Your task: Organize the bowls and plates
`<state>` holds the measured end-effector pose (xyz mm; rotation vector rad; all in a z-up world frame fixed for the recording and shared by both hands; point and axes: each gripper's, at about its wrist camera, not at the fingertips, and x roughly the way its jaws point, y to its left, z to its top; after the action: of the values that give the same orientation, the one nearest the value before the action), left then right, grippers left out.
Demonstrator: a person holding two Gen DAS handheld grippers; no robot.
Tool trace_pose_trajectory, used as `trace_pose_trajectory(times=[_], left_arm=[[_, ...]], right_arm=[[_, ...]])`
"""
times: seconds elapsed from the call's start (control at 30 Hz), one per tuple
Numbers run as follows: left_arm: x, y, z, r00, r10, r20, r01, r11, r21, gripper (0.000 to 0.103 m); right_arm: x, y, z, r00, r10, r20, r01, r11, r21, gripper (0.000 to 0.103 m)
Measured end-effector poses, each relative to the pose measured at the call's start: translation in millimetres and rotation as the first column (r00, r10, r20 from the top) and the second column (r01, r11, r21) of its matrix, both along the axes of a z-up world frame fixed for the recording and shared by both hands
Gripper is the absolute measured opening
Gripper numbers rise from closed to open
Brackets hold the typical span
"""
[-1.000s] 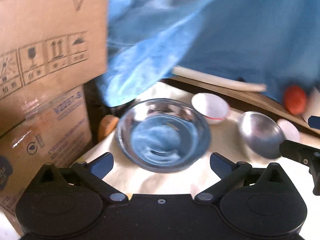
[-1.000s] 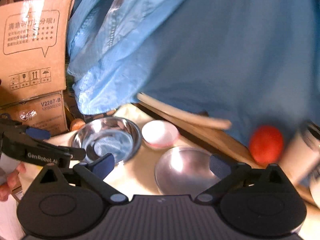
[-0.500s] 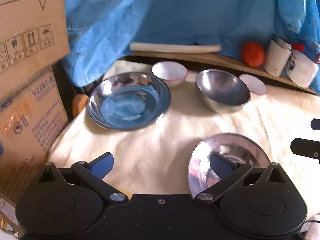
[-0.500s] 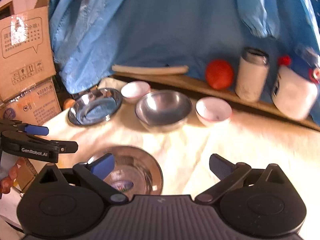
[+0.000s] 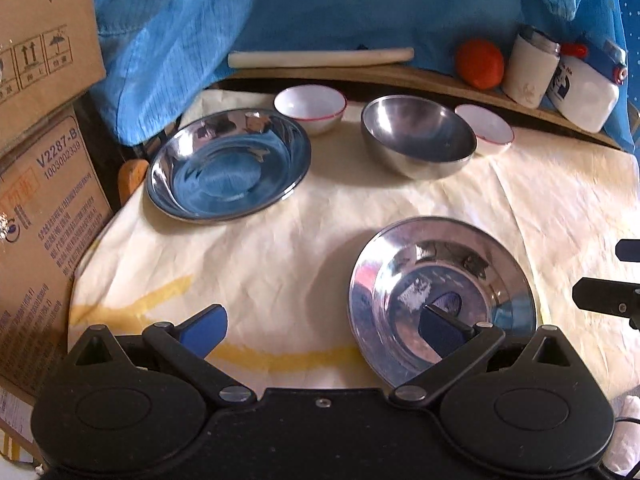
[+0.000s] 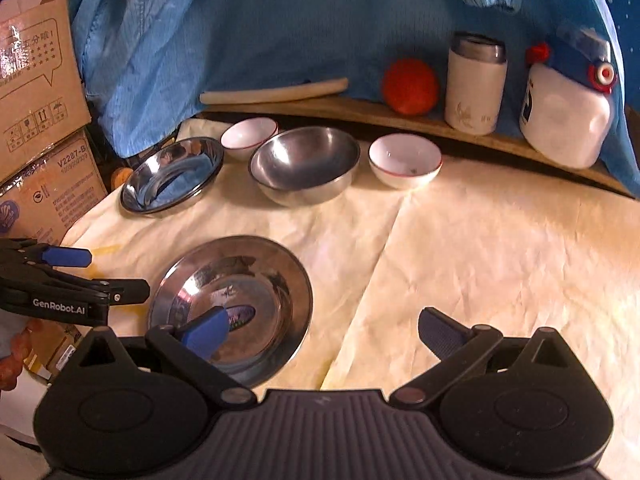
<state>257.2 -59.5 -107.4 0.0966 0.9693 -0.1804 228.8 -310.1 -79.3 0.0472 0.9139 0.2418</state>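
Now that both views have pulled back from the far steel plate (image 5: 228, 168), left gripper (image 5: 320, 326) and right gripper (image 6: 322, 330) hover spread, empty; near steel plate (image 5: 442, 306) looks next.

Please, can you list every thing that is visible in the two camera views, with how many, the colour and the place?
steel plate: 1, silver, near on the cloth
steel plate: 1, silver, far left
steel bowl: 1, silver, far middle
small bowls: 2, white with red rim, each side of the steel bowl
cloth: 1, cream, covering the table
rolling stick: 1, pale, back ledge
round fruit: 1, orange-red, ledge
flask: 1, white, ledge
jug: 1, white, ledge right
cardboard boxes: 2, brown, left
blue fabric: behind
left gripper: open
right gripper: open
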Motion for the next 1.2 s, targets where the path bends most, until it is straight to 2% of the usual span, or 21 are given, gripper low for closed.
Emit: trace_pose_trajectory(times=[0.43, 0.53, 0.73, 0.93, 1.0, 1.07, 1.13, 1.2], left_arm=[[10.2, 0.1, -16.9, 0.997, 0.008, -0.075, -0.010, 1.000, -0.027, 0.102], [16.4, 2.2, -24.0, 0.993, 0.009, -0.117, -0.014, 0.999, -0.044, 0.102], [22.1, 0.1, -28.5, 0.990, -0.034, -0.139, 0.025, 0.997, -0.067, 0.101], [27.3, -3.4, -30.6, 0.985, -0.076, -0.154, 0.063, 0.994, -0.086, 0.091], [29.0, -3.0, -30.8, 0.984, -0.084, -0.157, 0.069, 0.993, -0.097, 0.082], [30.9, -2.3, -31.4, 0.982, -0.096, -0.163, 0.078, 0.991, -0.112, 0.075], [33.1, -3.4, -32.7, 0.979, -0.106, -0.174, 0.085, 0.988, -0.126, 0.067], [35.1, -3.9, -34.7, 0.976, -0.117, -0.186, 0.093, 0.986, -0.135, 0.054]], right_arm=[[13.4, 1.9, -25.8, 0.996, 0.003, -0.093, 0.002, 0.999, 0.051, 0.103], [19.4, 1.7, -30.8, 0.995, 0.002, -0.099, 0.005, 0.997, 0.073, 0.102], [30.2, 4.1, -42.7, 0.988, 0.002, -0.155, 0.012, 0.995, 0.095, 0.086], [35.8, 8.8, -46.1, 0.984, 0.016, -0.178, 0.004, 0.994, 0.109, 0.079], [37.6, 10.7, -47.5, 0.982, 0.023, -0.188, 0.000, 0.993, 0.118, 0.072], [39.5, 12.7, -48.6, 0.980, 0.027, -0.197, -0.002, 0.992, 0.123, 0.059], [40.8, 14.3, -49.5, 0.978, 0.030, -0.205, -0.004, 0.992, 0.123, 0.054], [41.6, 16.0, -50.1, 0.978, 0.026, -0.209, -0.002, 0.993, 0.116, 0.046]])
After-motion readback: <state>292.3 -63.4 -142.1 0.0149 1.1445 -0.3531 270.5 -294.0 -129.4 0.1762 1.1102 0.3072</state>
